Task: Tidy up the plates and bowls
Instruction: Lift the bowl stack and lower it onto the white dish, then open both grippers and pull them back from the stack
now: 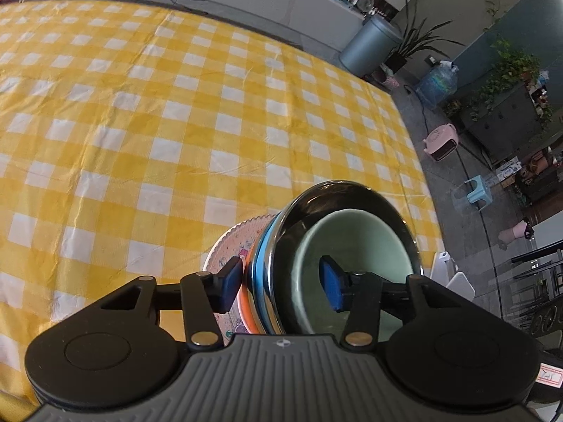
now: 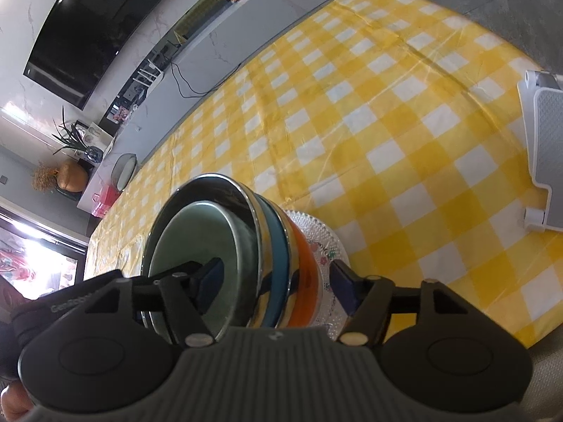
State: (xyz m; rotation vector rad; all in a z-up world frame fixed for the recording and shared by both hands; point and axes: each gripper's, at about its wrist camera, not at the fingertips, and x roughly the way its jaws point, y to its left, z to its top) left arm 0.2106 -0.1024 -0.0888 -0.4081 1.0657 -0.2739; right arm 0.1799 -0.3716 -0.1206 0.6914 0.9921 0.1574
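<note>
Nested stack of dishes, from the inside out: pale green ceramic bowl (image 1: 355, 246) seated in a stainless steel bowl (image 1: 352, 197), then a blue dish (image 1: 260, 263), an orange dish (image 1: 248, 281), and at the bottom a patterned plate (image 1: 228, 242) with a scalloped rim. The stack appears tipped on edge in both wrist views and sits over the near part of the surface, which is covered by a yellow-and-white checked tablecloth (image 1: 176, 123); whether the plate touches the cloth cannot be told. Left gripper (image 1: 283, 285): jaws partly open and straddling the whole stack, one blue pad inside the green bowl, the other against or just beside the plate's back; firm contact cannot be confirmed. Right gripper (image 2: 278, 288): same arrangement from the opposite side, one pad inside the green bowl (image 2: 207, 242), one behind the plate (image 2: 327, 246), jaws wide and apparently around the stack (grip pressure not readable). Handling judgement: combined load likely heavy; ceramic and plate fragile, steel bowl (image 2: 225, 190) slick, so nested layers could slide against each other if tilted further. Best hold is across the full thickness at opposite rims, both sides clamped evenly. A white rack or stand (image 2: 545, 147) lies at the right edge of the cloth (image 2: 387, 123), well apart from the stack.
</note>
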